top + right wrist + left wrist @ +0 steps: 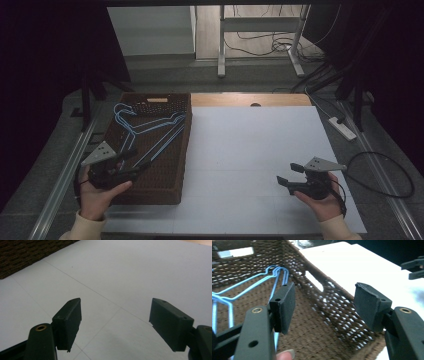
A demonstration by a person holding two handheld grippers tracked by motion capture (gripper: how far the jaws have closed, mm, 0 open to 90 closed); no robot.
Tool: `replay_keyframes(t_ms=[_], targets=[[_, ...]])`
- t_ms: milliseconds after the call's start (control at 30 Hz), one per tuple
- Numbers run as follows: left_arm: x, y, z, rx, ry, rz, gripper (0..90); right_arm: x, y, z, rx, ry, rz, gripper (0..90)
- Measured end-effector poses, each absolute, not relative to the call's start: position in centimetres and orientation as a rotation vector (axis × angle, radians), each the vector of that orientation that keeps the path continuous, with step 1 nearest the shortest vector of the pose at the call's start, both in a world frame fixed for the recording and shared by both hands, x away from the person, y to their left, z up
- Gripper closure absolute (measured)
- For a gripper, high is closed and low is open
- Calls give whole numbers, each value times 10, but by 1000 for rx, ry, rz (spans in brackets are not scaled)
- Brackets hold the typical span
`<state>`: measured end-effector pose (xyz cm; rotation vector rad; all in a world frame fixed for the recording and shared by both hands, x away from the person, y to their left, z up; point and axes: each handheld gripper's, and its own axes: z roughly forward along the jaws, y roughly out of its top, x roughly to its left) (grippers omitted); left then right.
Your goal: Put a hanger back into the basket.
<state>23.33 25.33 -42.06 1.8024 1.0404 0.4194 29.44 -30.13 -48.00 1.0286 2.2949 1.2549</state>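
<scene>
Left gripper (132, 161): held over the near part of the basket; jaws spread wide, nothing between them.
Left gripper pads (287, 303): in the left gripper view one pad hangs just above a blue wire, the other beside the basket's right wall.
Right gripper (289, 176): held low over the white table (250, 150), well apart from the basket; jaws wide open and empty.
Basket (184, 150): one brown woven basket at the table's left edge, with a cut-out handle in its far wall.
Hangers (150, 131): blue wire hangers lying flat and overlapped on the basket floor, hooks toward the far left corner; at least two, probably three, exact count uncertain.
Step in hand (judged): left gripper reaching in to pick up a hanger.
Technique (judged): lower the jaws astride a single wire on the nearest straight arm, close fully, then lift slowly, since overlapped hangers may snag each other or the weave.
</scene>
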Motion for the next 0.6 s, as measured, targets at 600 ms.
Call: replay_keyframes(t_ms=[600], targets=[[228,234,-441,1830,996,420,341,299,-306,-484,1037,2299,1246,265]])
